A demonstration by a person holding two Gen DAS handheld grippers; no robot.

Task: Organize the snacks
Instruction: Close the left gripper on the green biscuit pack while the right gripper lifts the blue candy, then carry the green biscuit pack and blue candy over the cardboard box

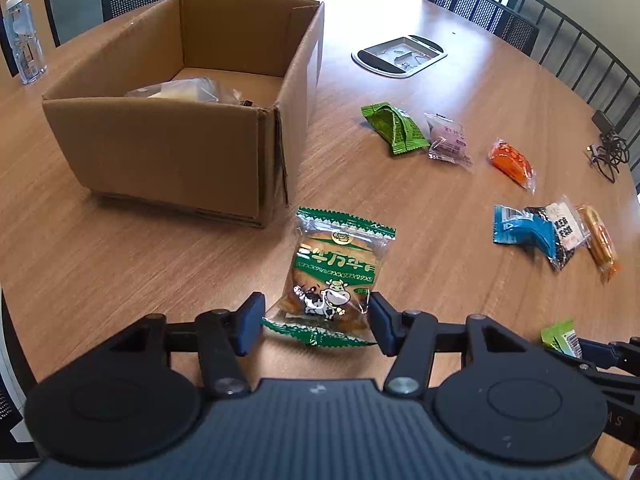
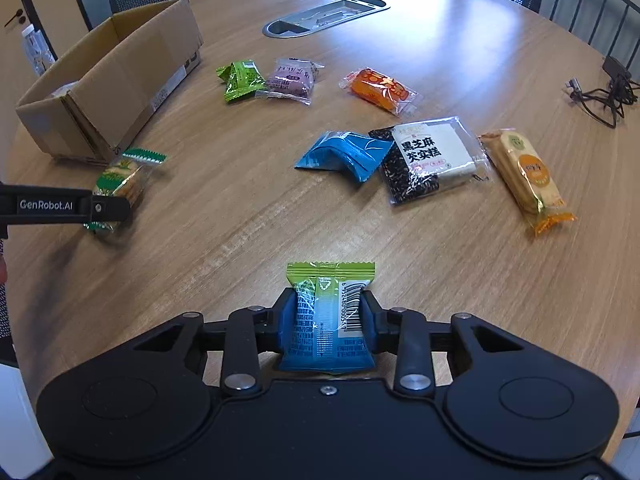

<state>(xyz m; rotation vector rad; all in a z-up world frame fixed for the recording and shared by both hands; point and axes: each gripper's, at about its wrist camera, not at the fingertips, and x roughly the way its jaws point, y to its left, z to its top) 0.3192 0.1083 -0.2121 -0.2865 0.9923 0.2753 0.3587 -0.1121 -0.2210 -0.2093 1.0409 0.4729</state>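
A green cow-print cracker packet (image 1: 334, 272) stands tilted between the blue pads of my left gripper (image 1: 316, 316), which is shut on its lower end, just in front of the open cardboard box (image 1: 160, 148). The right wrist view shows the same packet (image 2: 120, 180) raised off the wood behind the left gripper's finger (image 2: 100, 206). My right gripper (image 2: 328, 312) is shut on a green-and-blue barcode packet (image 2: 328, 320). A clear-wrapped snack (image 1: 180, 90) lies inside the box.
Loose on the round wooden table (image 2: 240, 220) are green (image 2: 240, 80), purple (image 2: 290, 80), orange (image 2: 380, 90), blue (image 2: 344, 154), black sesame (image 2: 428, 158) and yellow (image 2: 524, 174) packets. A cable hatch (image 1: 400, 56), tangled cables (image 1: 608, 148), a bottle (image 1: 24, 40) and chairs ring the far edge.
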